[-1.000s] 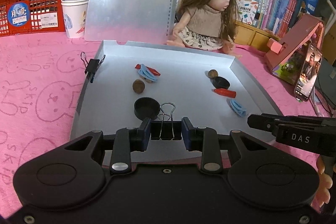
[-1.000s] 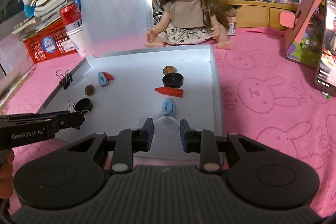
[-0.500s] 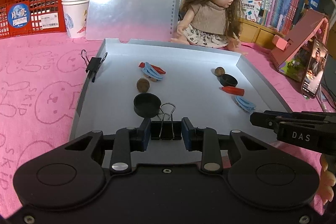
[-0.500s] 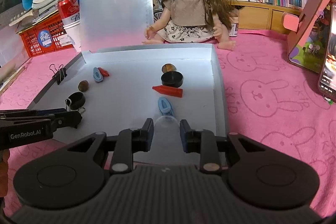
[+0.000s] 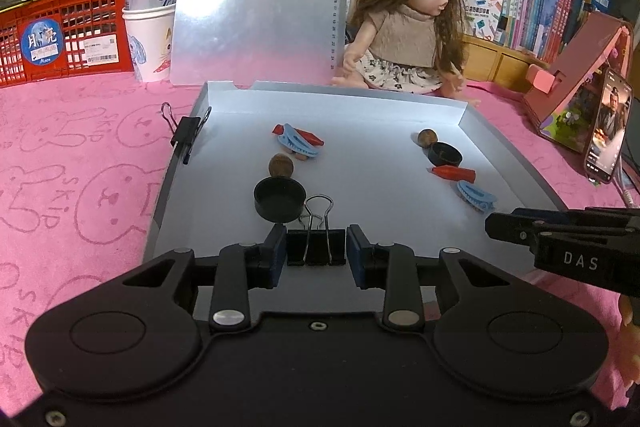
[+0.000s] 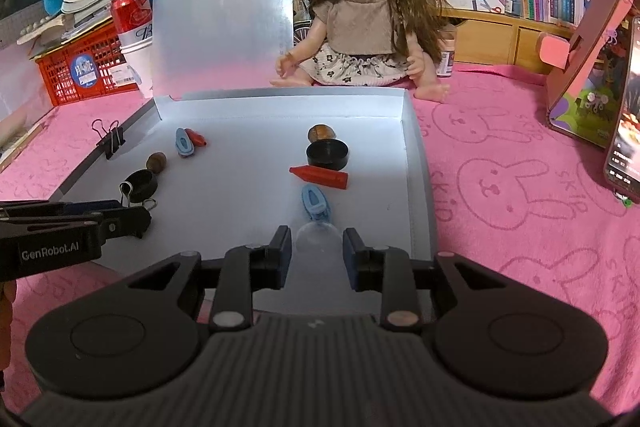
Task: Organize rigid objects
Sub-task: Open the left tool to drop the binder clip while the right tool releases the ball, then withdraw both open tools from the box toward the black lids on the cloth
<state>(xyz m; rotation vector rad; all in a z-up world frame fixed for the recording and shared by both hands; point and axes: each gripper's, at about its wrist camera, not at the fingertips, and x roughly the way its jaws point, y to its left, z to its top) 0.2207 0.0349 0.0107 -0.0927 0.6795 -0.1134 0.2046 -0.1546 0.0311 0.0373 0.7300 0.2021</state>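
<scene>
Gripping one of two binder clips [image 5: 316,247] [image 5: 186,135]

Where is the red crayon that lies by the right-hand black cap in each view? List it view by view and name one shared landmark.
Left wrist view: red crayon right of centre, just in front of the black cap.
Right wrist view: red crayon centre, just in front of the black cap.
Shared landmark: the doll sitting behind the white tray.

Your left tongs [image 5: 316,253] are matte black with blue pads [image 5: 280,251], 2 silver pivot pins and "GenRobot.AI" lettering; your right tongs [image 6: 314,253] match, ribbed grey behind, marked "DAS".
</scene>
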